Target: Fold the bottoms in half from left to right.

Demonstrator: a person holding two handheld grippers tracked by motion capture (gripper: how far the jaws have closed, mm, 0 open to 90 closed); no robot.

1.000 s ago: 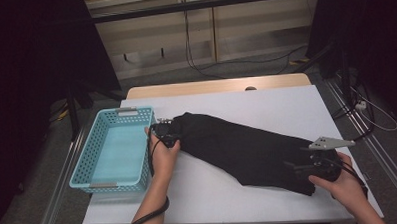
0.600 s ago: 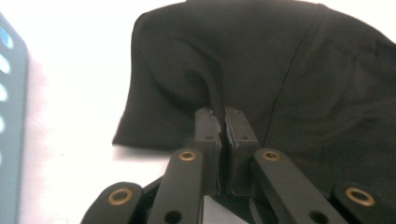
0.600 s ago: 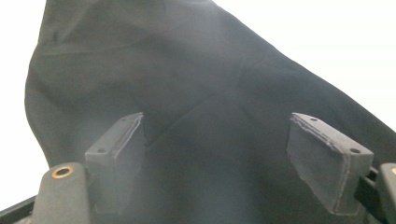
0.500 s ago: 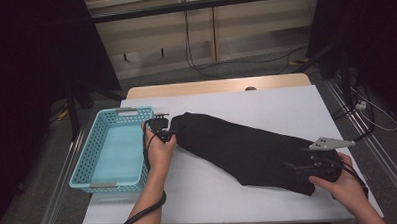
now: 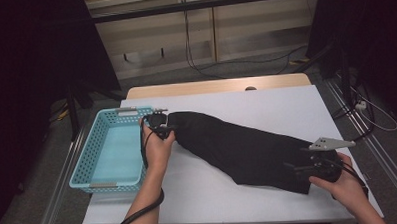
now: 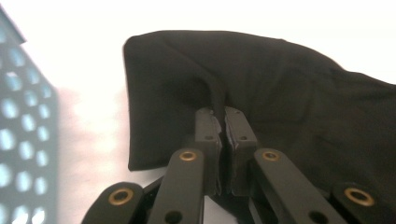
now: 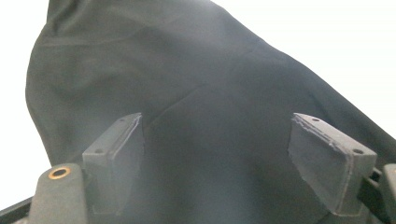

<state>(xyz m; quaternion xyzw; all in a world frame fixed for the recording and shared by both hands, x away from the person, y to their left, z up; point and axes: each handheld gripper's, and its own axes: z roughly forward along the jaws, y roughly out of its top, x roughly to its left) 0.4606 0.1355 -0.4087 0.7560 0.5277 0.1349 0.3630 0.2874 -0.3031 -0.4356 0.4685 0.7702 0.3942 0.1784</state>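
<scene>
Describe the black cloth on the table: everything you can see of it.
The black cloth is a long, folded piece of plain matte fabric, lying slantwise on the white table from beside the blue basket to the near right edge. Its surface is mostly smooth, with soft creases. The left gripper is shut on a pinched fold at its rounded left end. The right gripper sits over the other end, jaws wide apart above the fabric, not pinching it.

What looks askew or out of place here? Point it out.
The black garment lies slantwise across the white table, not squared to its edges. Its end near the blue basket is pinched into a raised fold by the shut left claw. The right claw stands open over the other end. Nothing looks spilled or damaged.
</scene>
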